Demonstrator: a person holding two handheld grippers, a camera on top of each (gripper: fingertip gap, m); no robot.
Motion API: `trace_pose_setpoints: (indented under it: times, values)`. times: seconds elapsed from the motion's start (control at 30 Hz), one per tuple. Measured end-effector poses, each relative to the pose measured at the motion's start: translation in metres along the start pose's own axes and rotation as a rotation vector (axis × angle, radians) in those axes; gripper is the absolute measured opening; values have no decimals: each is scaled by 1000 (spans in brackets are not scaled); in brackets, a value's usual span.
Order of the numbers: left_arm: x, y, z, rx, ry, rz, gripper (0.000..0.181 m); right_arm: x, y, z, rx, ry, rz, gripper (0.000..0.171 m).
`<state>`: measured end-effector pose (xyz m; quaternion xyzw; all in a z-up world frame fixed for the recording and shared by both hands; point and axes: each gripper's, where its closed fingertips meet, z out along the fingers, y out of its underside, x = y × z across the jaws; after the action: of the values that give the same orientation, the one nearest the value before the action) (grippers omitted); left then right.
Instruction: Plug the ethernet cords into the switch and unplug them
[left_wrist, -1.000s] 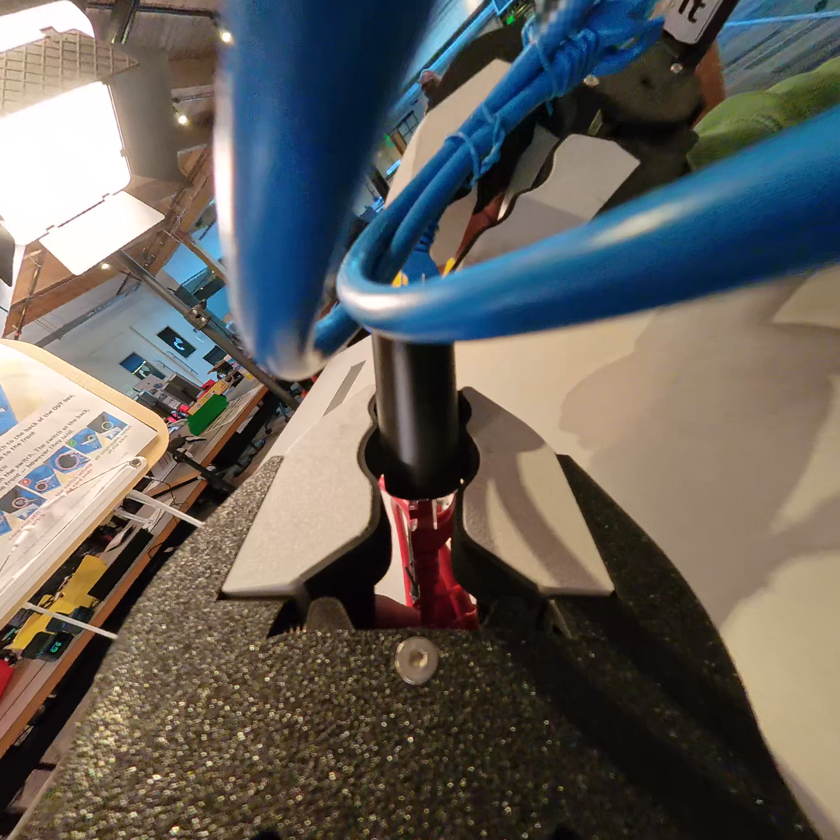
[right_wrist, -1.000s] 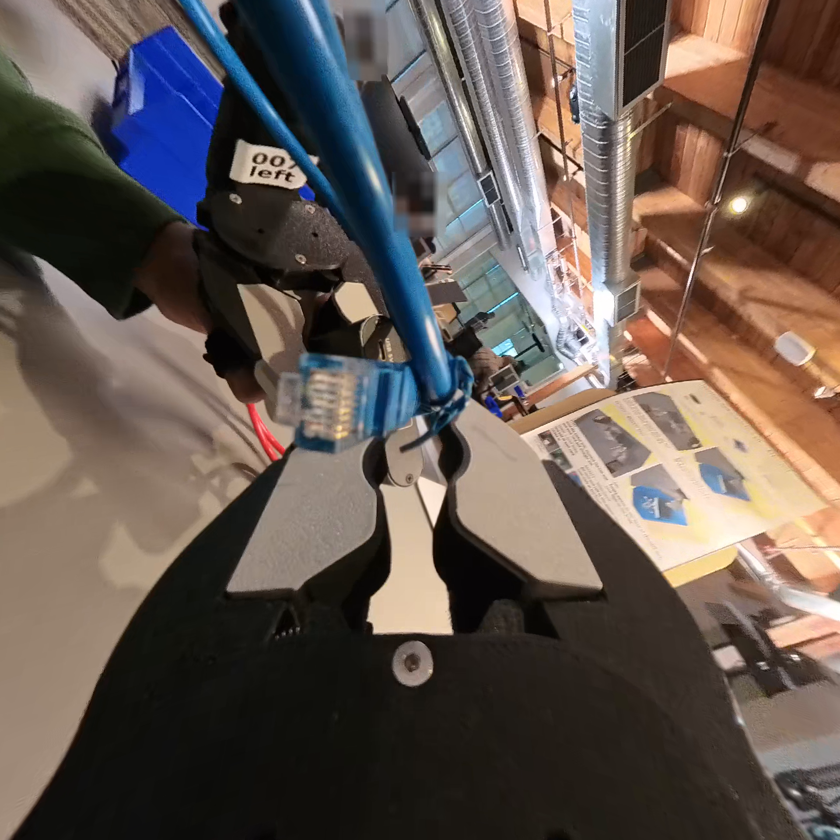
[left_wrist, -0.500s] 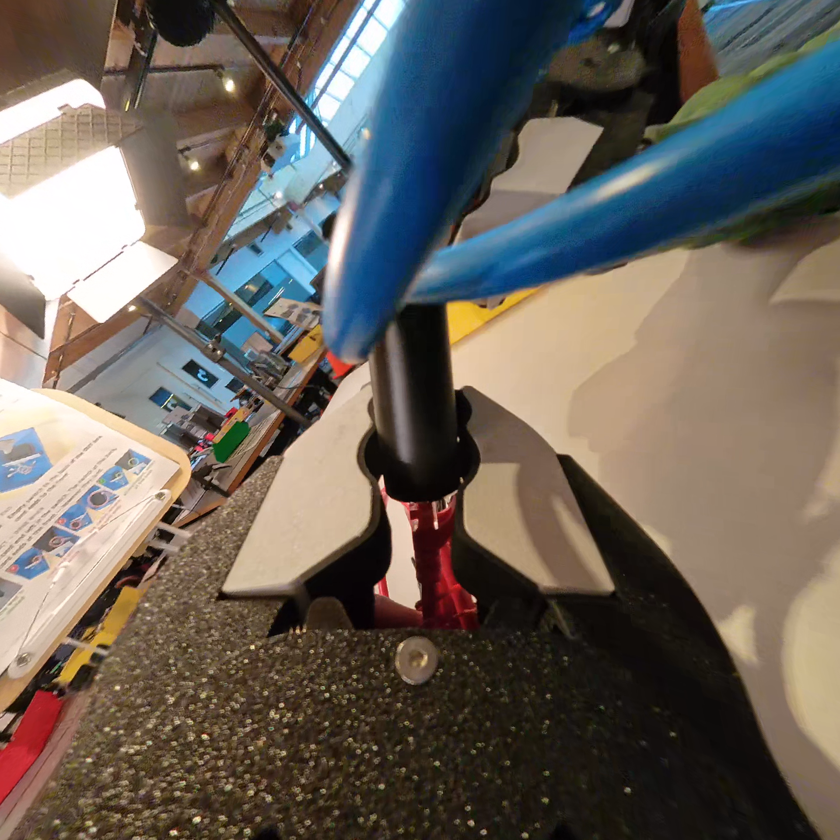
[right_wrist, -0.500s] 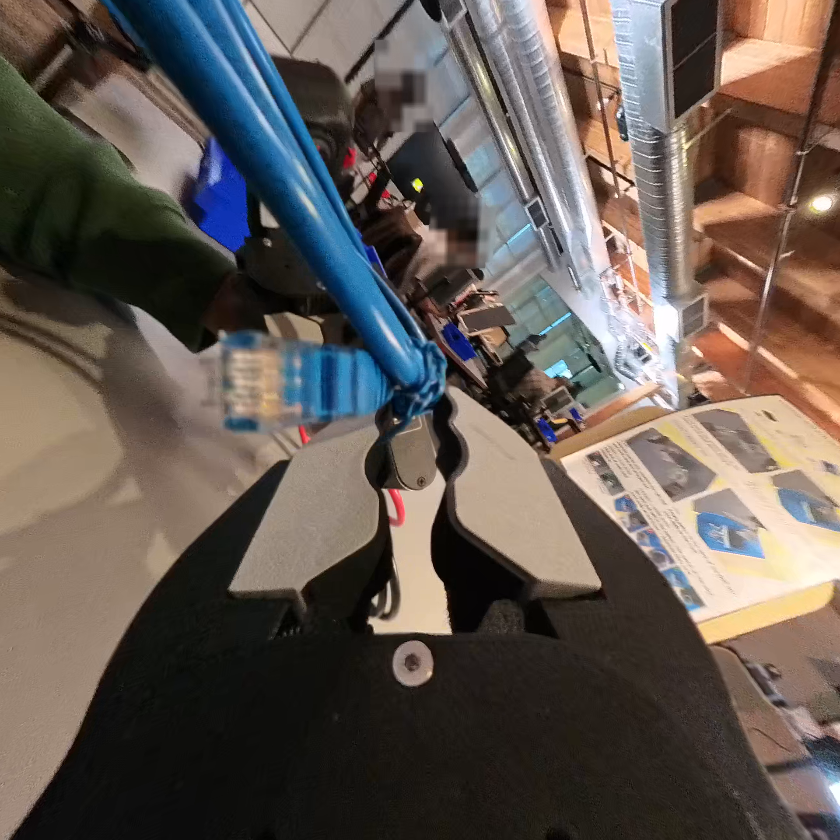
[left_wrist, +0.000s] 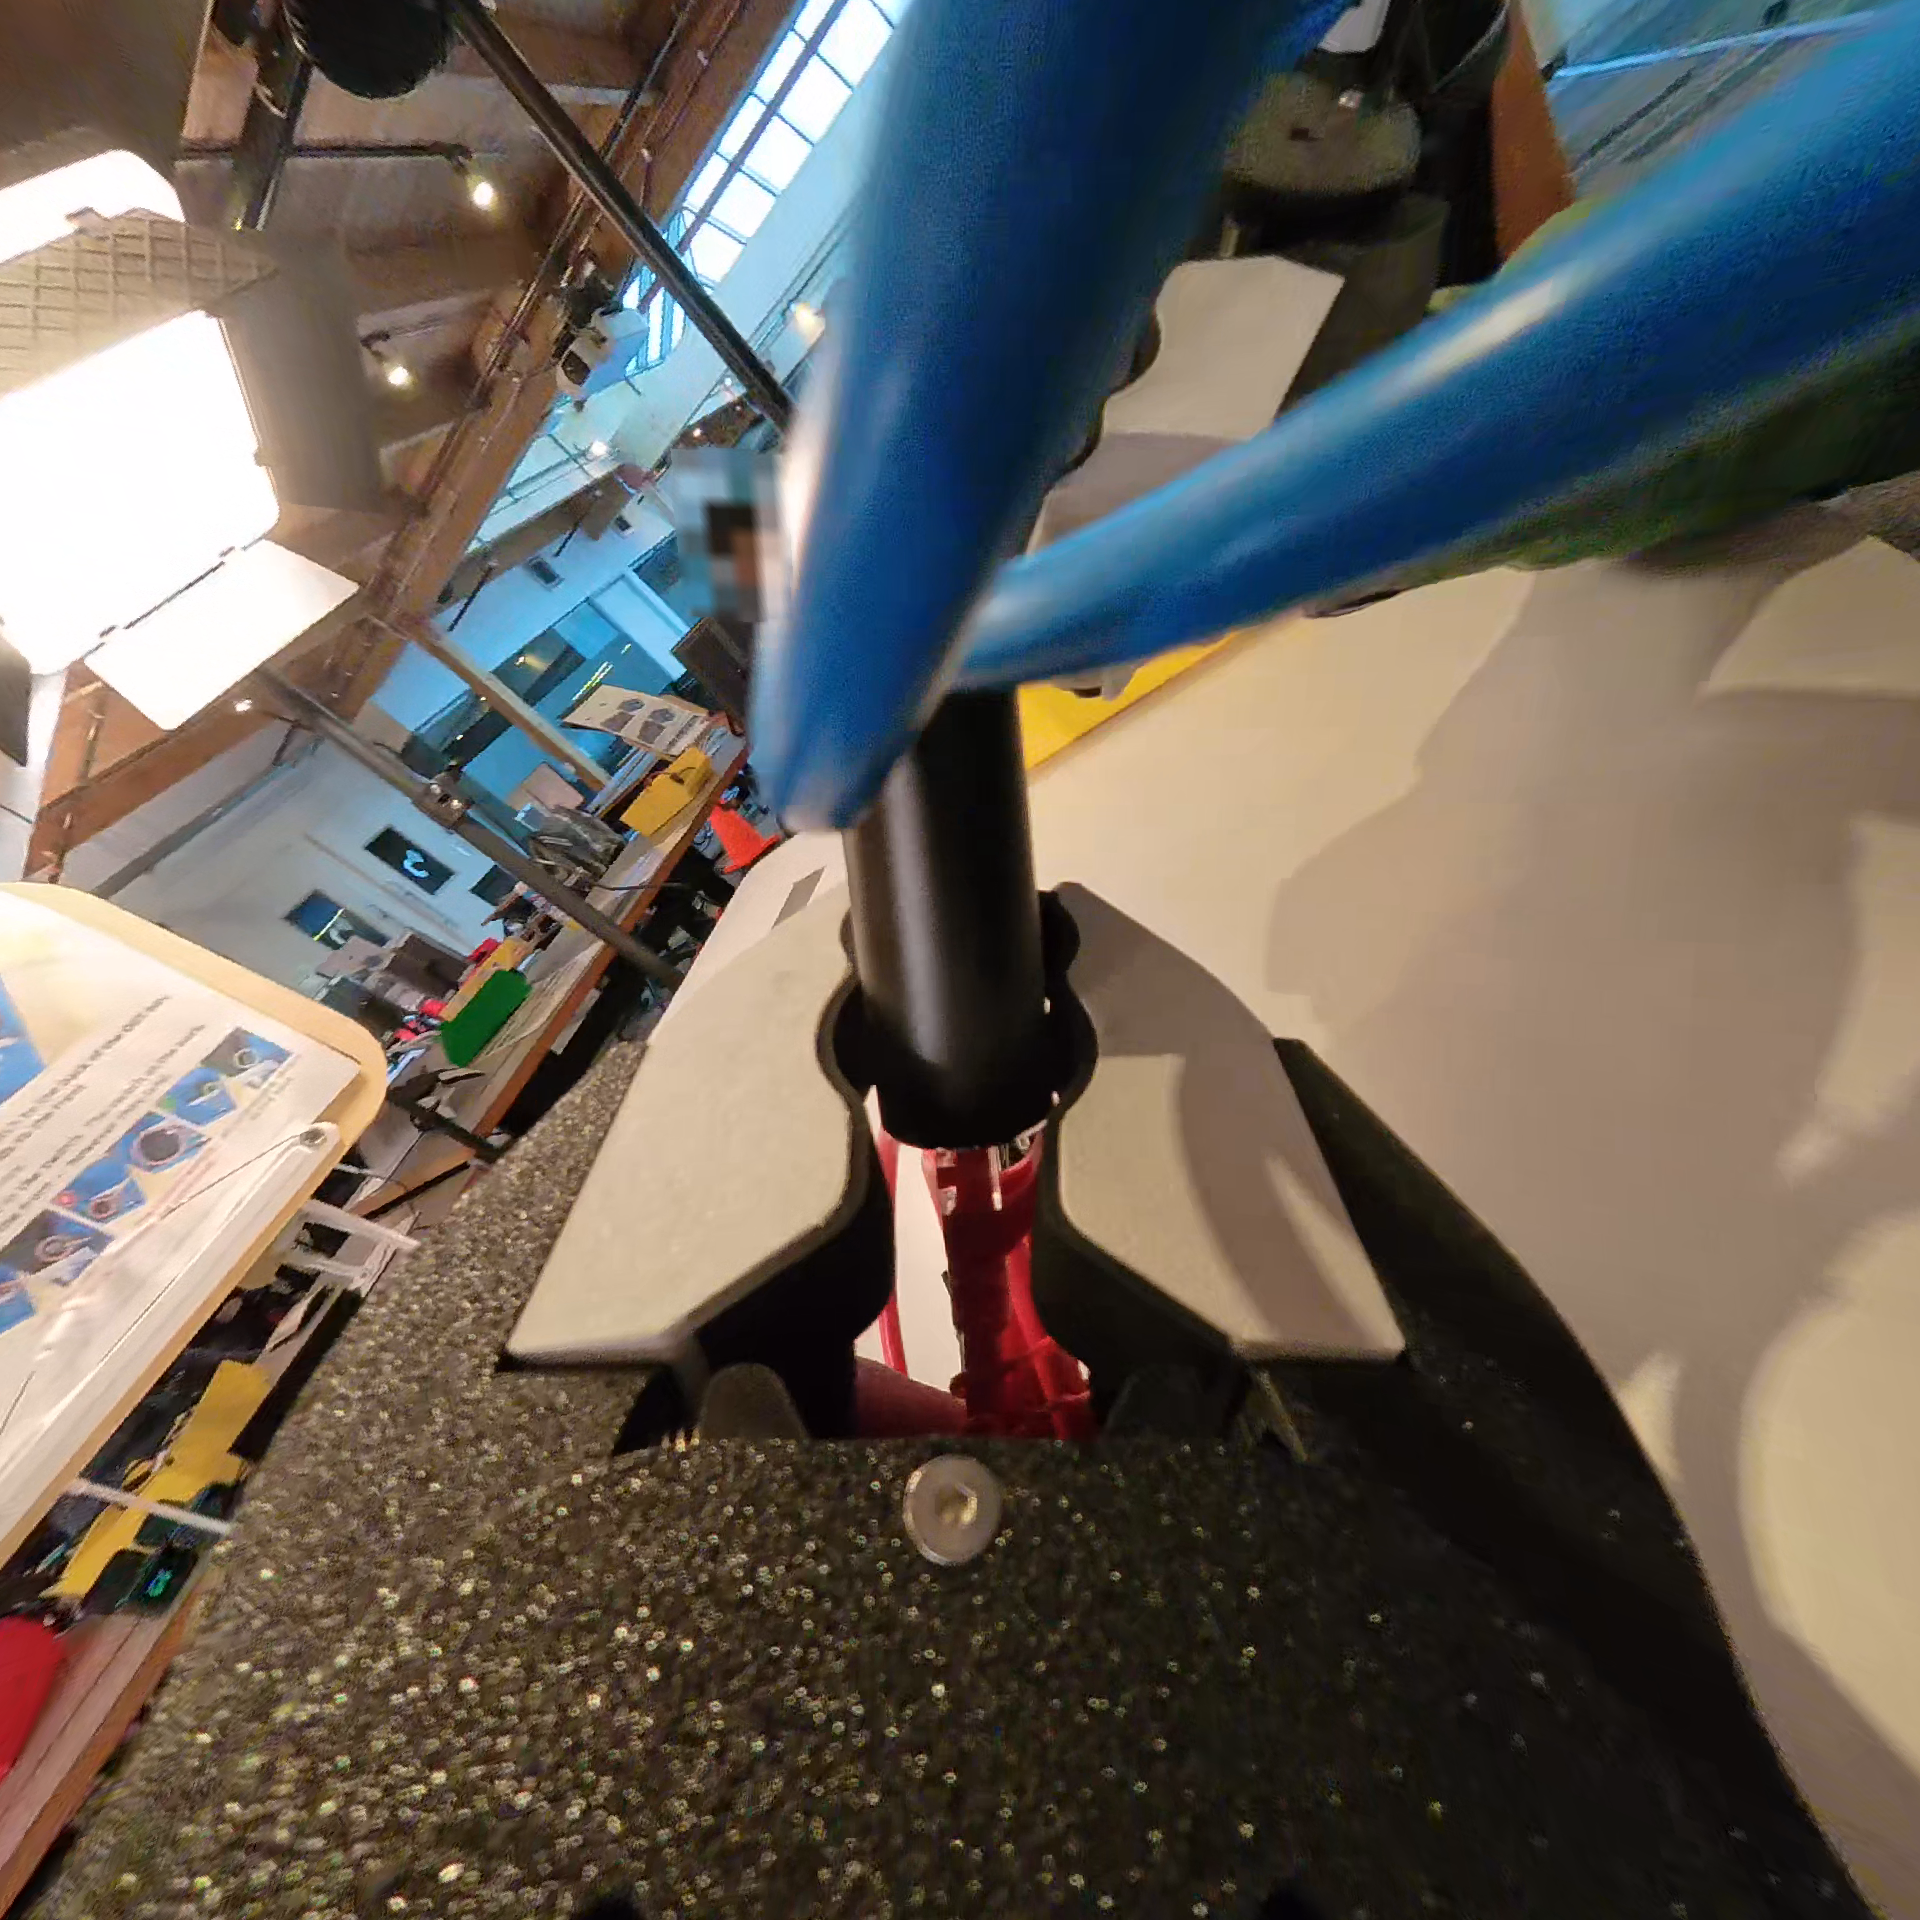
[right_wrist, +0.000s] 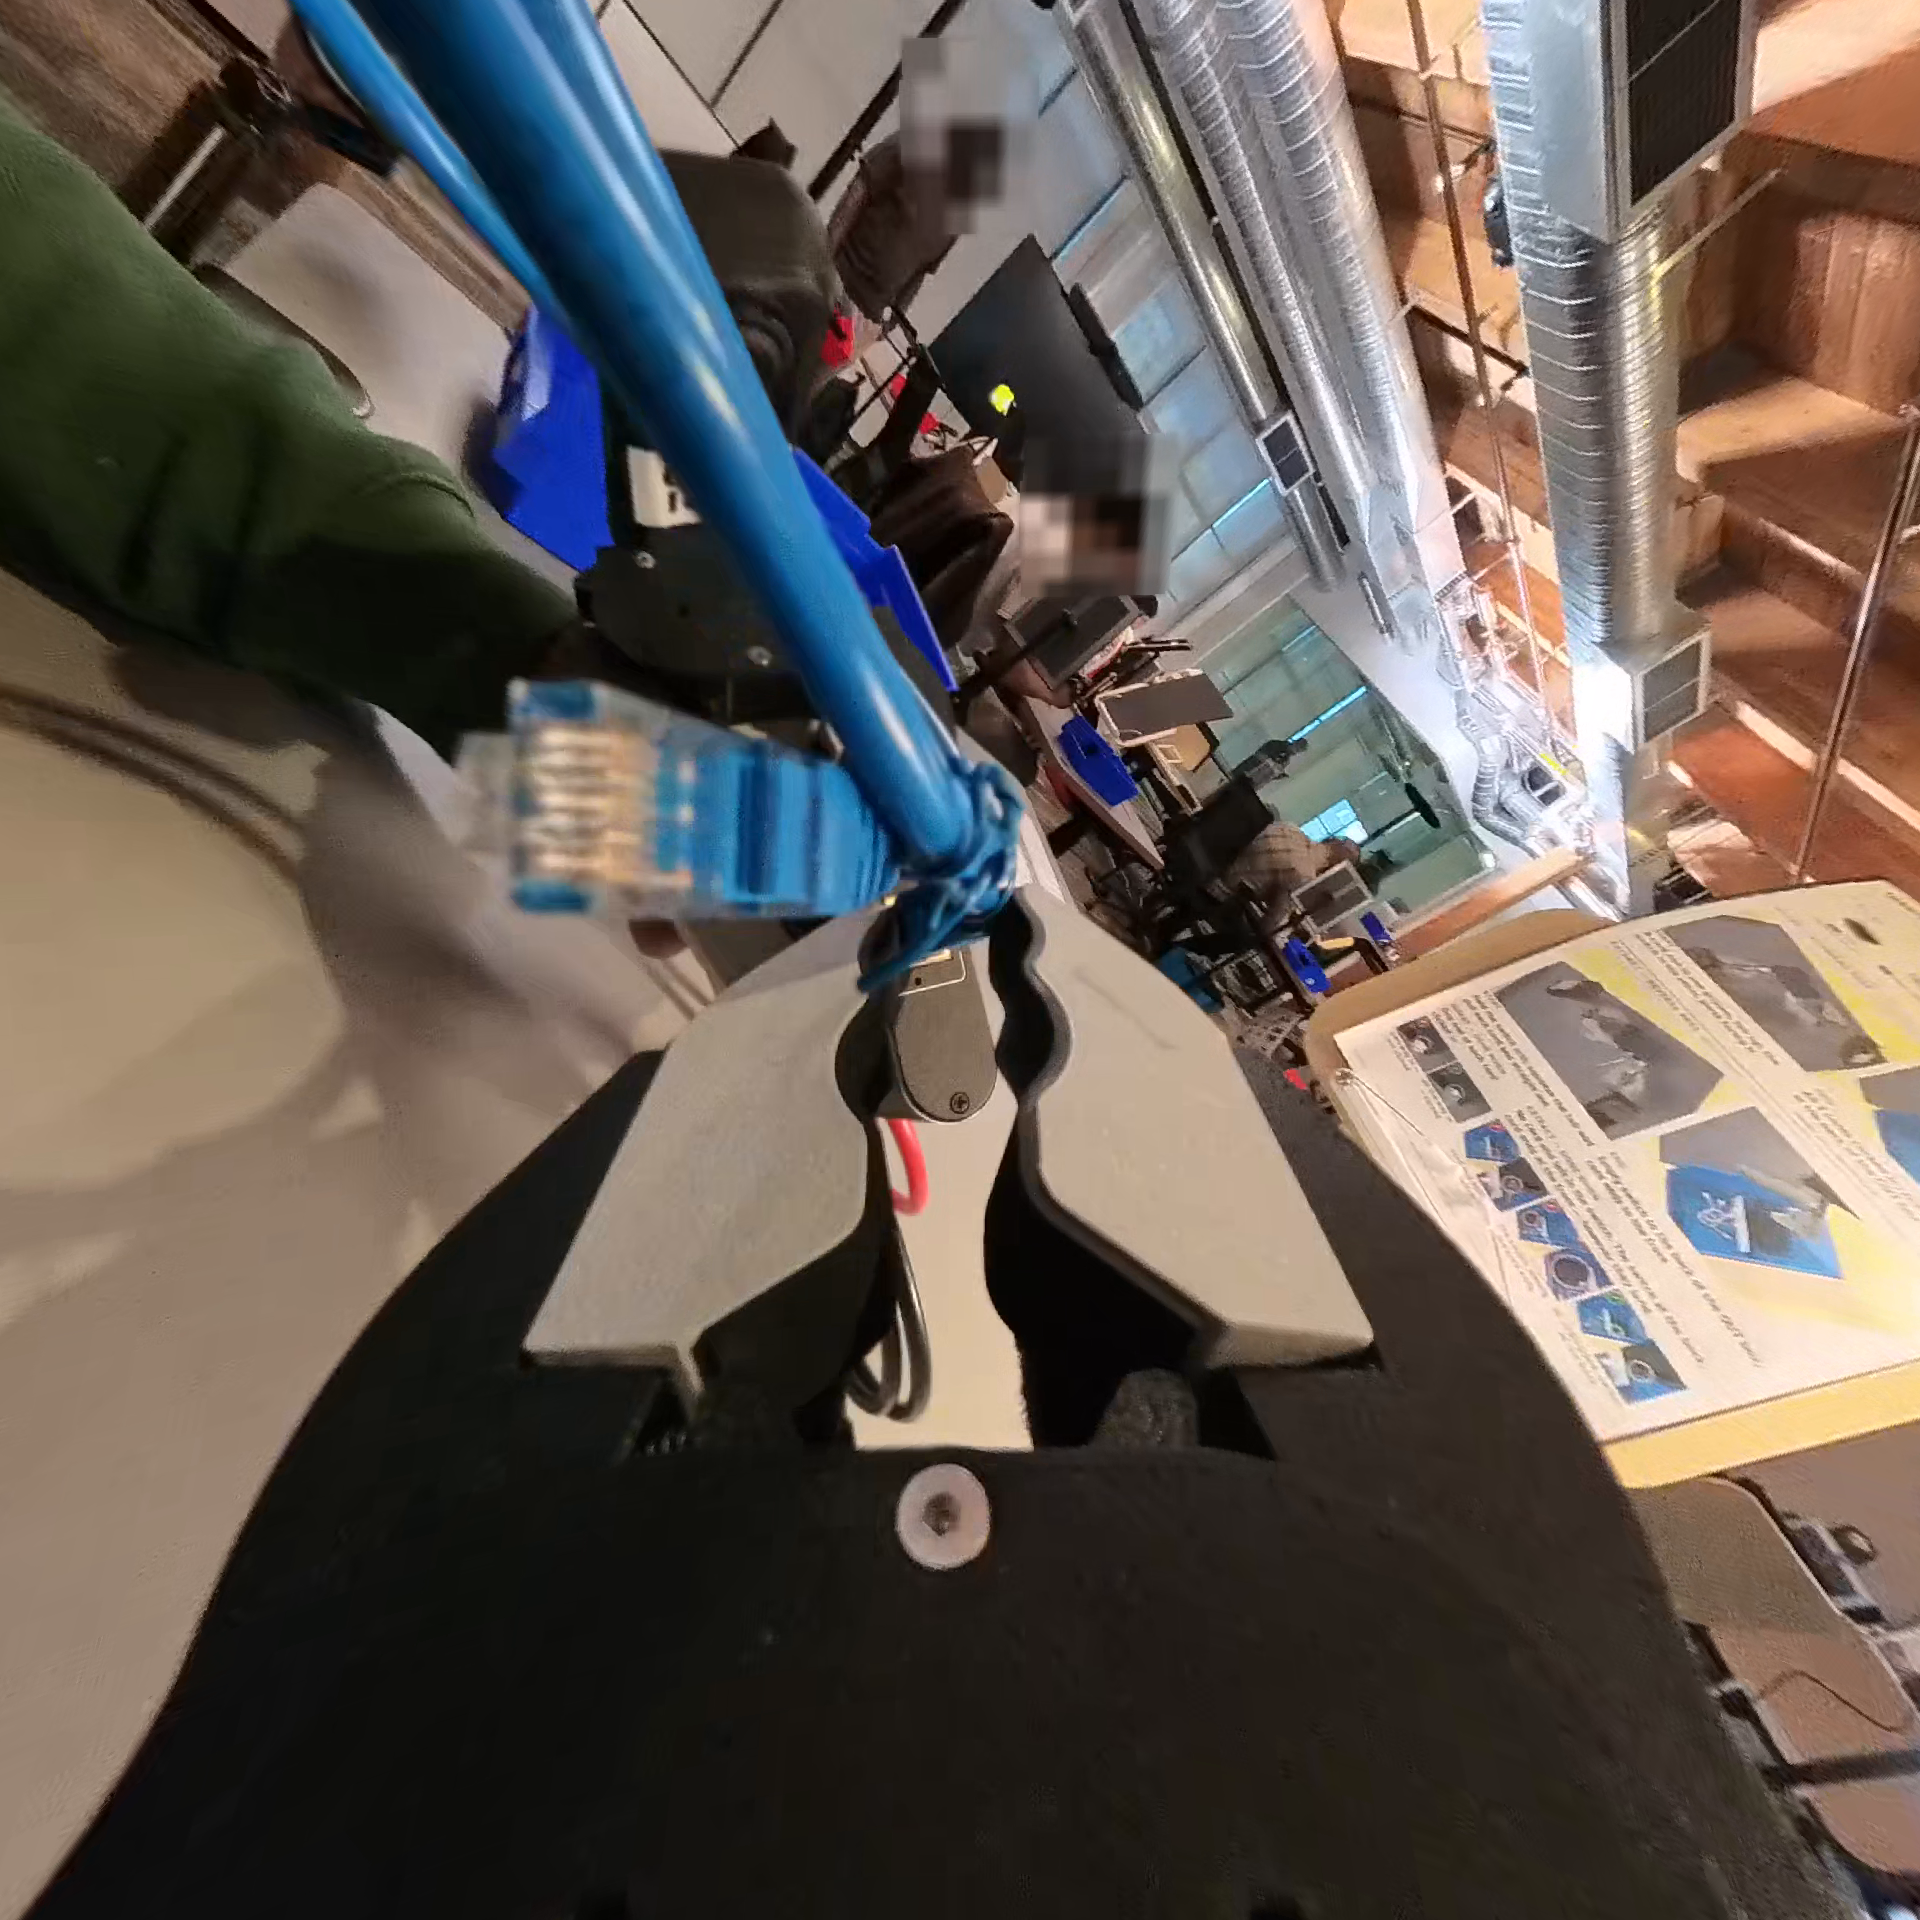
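Since a second ago, your blue plug (right_wrist: 623, 805) drifted toward nine o'clock. Your right gripper (right_wrist: 935, 1023) pinched the bundled blue cords (right_wrist: 717, 416) at their tie. Your left gripper (left_wrist: 951, 1029) clamped a black tube (left_wrist: 940, 894), red plug (left_wrist: 992, 1268) behind it.

A pale grey tabletop (left_wrist: 1455, 935) carries a looped red cord (right_wrist: 906, 1164) and shadows.

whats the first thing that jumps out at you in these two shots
The blue ethernet cord dominates: it runs diagonally across the right wrist view to a tied knot at the right gripper, its clear-tipped blue plug sticking out to the left. In the left wrist view, the left gripper is clamped on a black cylinder, with a red plug behind it.
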<state>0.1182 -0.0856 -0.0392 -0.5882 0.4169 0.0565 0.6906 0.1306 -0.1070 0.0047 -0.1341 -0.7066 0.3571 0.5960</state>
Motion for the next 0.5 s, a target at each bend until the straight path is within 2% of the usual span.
trace_pose_setpoints:
  times: [0.17, 0.3, 0.43, 0.5]
  values:
    - [-14, 12, -2, -82, -100, 40, 28, 7, 10, 7, -164, 163, -230, 18]
    - [-19, 12, -2, -76, -128, 8, 28, 13, 10, 10, -205, 256, -262, 20]
    - [-11, 8, -1, -20, -43, -80, 32, 10, 6, 10, -215, 237, -297, 20]
    - [-4, 4, 0, 0, 17, -106, 30, 7, 2, 8, -176, 170, -204, 19]
